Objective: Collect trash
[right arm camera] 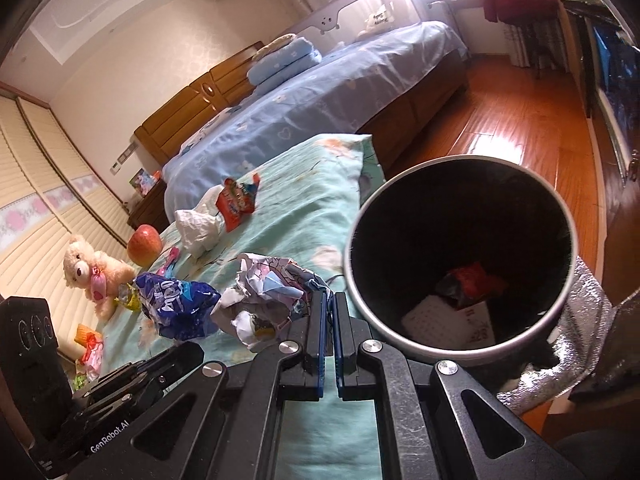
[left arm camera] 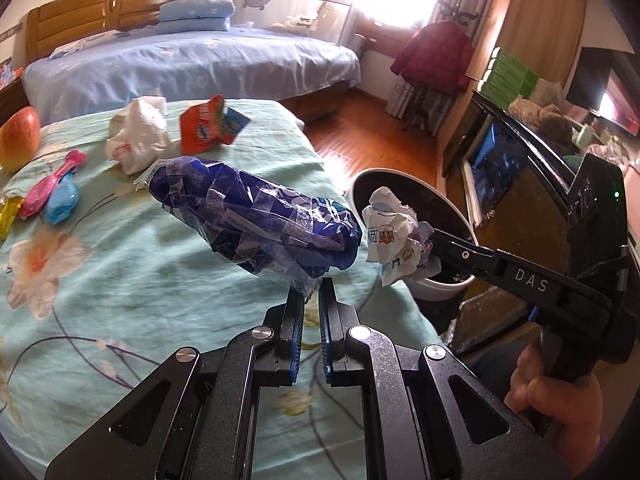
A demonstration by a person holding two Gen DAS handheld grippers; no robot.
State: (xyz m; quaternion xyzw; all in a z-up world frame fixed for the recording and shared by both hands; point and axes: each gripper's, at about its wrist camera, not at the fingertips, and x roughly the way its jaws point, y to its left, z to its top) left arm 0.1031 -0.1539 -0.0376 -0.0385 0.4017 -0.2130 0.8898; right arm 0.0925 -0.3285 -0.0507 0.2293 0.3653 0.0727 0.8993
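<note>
My left gripper is shut on the edge of a blue plastic wrapper, which hangs above the green floral cloth. My right gripper is shut on a crumpled white paper wrapper, held just left of the round trash bin. From the left wrist view the same paper wad hangs over the rim of the bin in the right gripper. The blue wrapper shows at left in the right wrist view. Red and white scraps lie in the bin.
On the cloth lie a white plastic bag, a red snack packet, an apple, pink and blue toys and a teddy bear. A blue bed stands behind. A dark cabinet is at right.
</note>
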